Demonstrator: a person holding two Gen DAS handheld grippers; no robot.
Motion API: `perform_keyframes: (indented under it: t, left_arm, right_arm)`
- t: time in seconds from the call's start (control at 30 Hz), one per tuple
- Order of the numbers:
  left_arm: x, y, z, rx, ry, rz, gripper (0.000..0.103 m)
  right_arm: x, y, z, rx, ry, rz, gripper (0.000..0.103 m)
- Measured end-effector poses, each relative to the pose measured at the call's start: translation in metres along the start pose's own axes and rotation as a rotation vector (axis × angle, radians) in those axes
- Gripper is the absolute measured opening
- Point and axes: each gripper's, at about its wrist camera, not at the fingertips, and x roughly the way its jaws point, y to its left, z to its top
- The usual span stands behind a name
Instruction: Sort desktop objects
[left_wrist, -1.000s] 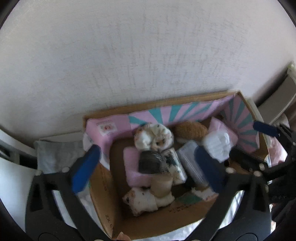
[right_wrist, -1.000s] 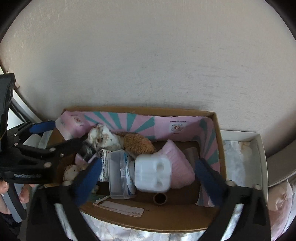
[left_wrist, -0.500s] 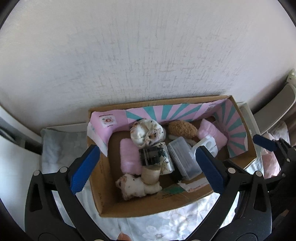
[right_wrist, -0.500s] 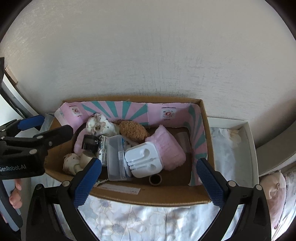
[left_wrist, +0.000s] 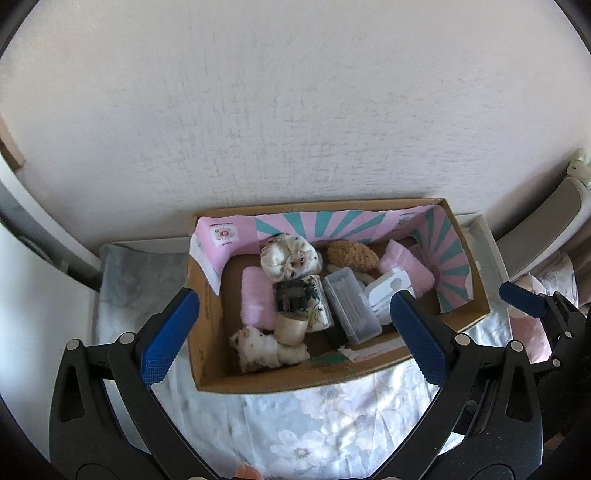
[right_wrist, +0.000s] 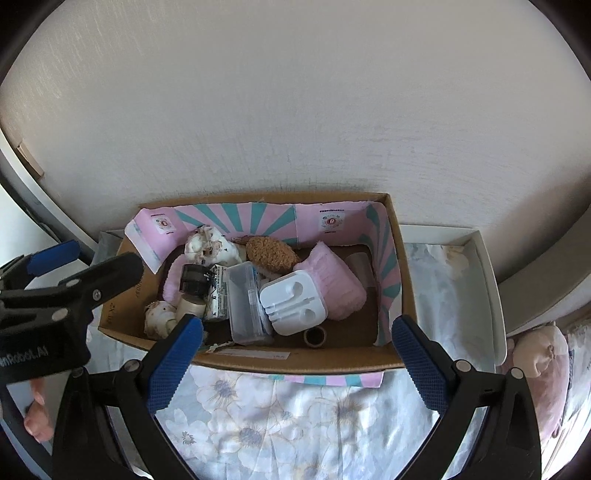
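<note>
— Where did everything sit?

— All in the cardboard box (right_wrist: 255, 360), which stood on the floral cloth (right_wrist: 280, 413) against the pale wall (right_wrist: 295, 110). Its inside walls carried a pink-and-teal striped lining (right_wrist: 258, 218).

— And inside the box?

— Near the middle lay the white plastic insert (right_wrist: 293, 302), leaning on a pink fluffy bundle (right_wrist: 332, 280) towards the box's right wall. Touching the insert on its left was a clear plastic case (right_wrist: 245, 302). Behind them, by the box's back wall, sat a brown fuzzy toy (right_wrist: 271, 253) and a white patterned cloth ball (right_wrist: 208, 245). At the left end I saw a black-capped bottle (right_wrist: 194, 288), a second pink bundle (left_wrist: 256, 297) and a small white plush (right_wrist: 159, 317). A brown tape ring (right_wrist: 314, 336) rested by the front wall.

— The grippers?

— The left gripper (left_wrist: 295, 332) hung over the box's front-left part, blue pads spread wide, grasping nothing. The right gripper (right_wrist: 293, 363) hung over the box's front edge, likewise released and empty.

— Anything outside the box?

— A white tray (right_wrist: 491, 295) just beside its right wall.
</note>
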Motion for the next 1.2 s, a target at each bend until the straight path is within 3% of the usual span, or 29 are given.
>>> perform_keyframes:
  t: [0.43,1.2]
  left_arm:
    - [-0.031,-0.007,-0.017,-0.023,-0.049,0.014,0.103]
    - [-0.05,-0.008,-0.023,-0.036,-0.089,0.036,0.103]
  right_arm:
    - [-0.02,0.0,-0.01,-0.013,-0.03,-0.008,0.102]
    - [-0.035,0.006,-0.018,-0.017,-0.05,-0.032,0.102]
